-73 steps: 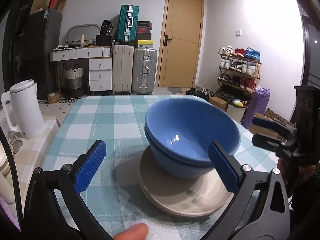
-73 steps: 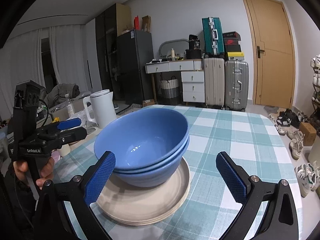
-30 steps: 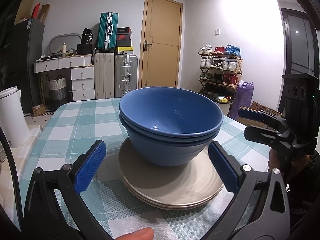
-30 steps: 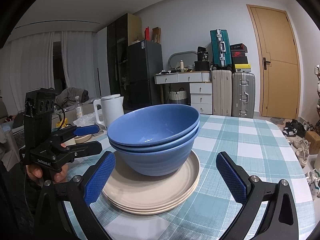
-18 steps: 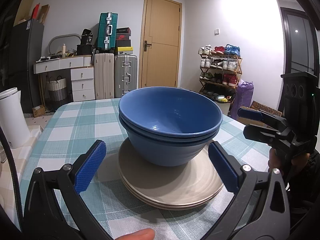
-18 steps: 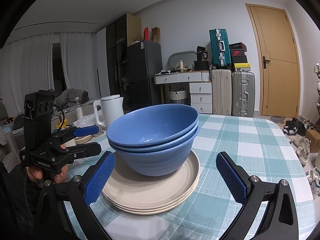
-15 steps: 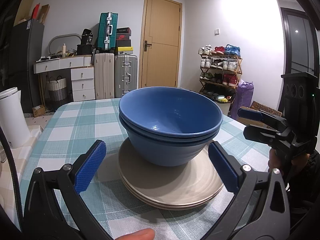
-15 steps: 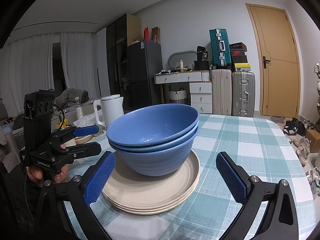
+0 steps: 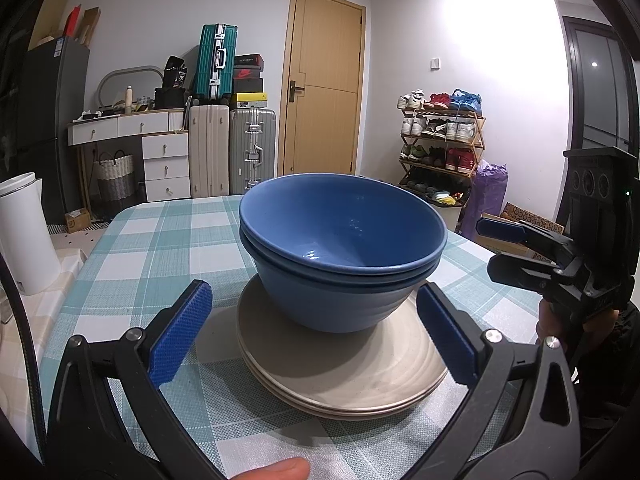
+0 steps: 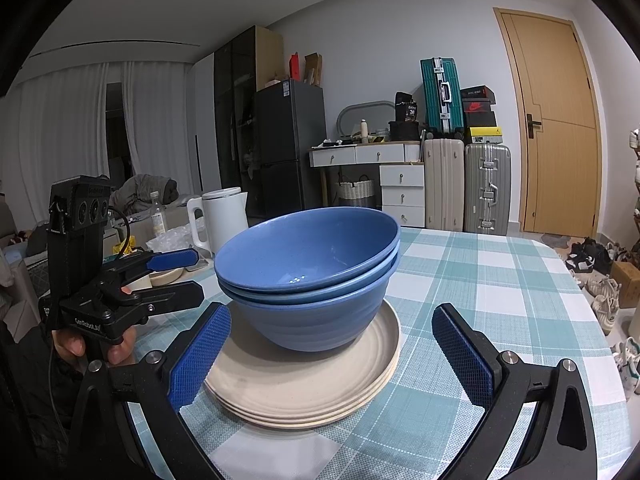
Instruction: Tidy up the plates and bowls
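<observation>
stack: blue bowls (image 9: 344, 256) nested on beige plates (image 10: 304, 384), mid-table, likely sorted by kind | left gripper (image 9: 312, 332) jaws spread, empty, near side | right gripper (image 10: 332, 356) jaws spread, empty, flanking the stack | surface: teal checked tablecloth (image 10: 500, 292) | room: white kettle (image 9: 24, 232) far left, suitcases, door beyond

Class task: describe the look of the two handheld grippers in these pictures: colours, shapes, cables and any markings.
Both are black frames with two splayed fingers bearing blue cross-hatched pads, with silver screws at the joints. The left gripper carries a black box with three round lenses, a thin black cable and white lettering; the right gripper carries a similar box with a green light.
</observation>
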The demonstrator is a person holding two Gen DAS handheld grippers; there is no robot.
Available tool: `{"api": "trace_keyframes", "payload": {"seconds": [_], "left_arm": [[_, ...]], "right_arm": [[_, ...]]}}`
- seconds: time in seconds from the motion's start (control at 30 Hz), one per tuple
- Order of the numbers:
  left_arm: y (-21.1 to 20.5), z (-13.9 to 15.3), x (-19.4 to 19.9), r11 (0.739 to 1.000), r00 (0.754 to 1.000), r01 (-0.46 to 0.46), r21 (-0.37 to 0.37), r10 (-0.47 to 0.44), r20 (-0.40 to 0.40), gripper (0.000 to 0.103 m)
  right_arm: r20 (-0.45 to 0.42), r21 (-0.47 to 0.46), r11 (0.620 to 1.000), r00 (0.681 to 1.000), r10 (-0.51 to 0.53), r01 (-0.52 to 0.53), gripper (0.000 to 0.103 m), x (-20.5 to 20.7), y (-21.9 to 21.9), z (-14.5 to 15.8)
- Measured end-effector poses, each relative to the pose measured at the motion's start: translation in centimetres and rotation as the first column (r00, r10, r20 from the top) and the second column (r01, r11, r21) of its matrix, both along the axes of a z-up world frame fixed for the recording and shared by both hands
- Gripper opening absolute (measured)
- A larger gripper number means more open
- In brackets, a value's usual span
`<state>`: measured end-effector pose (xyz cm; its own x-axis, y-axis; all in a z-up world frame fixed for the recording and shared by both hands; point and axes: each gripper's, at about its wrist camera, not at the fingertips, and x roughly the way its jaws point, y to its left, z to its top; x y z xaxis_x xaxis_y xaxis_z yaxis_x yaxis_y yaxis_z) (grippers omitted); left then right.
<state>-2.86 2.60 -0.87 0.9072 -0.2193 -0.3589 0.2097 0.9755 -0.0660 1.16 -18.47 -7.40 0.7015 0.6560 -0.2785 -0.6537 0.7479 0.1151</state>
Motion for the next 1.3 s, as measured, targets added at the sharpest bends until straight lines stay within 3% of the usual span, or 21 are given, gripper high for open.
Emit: {"api": "trace_keyframes", "payload": {"seconds": [1.3], "left_arm": [[0.07,-0.15,0.10,1.000,1.000,0.000,-0.003,0.000,0.000,0.102]], "right_arm": [[-0.002,-0.006,1.000,1.000,0.005,-0.005,0.103,0.03,0.27,-0.14]]}}
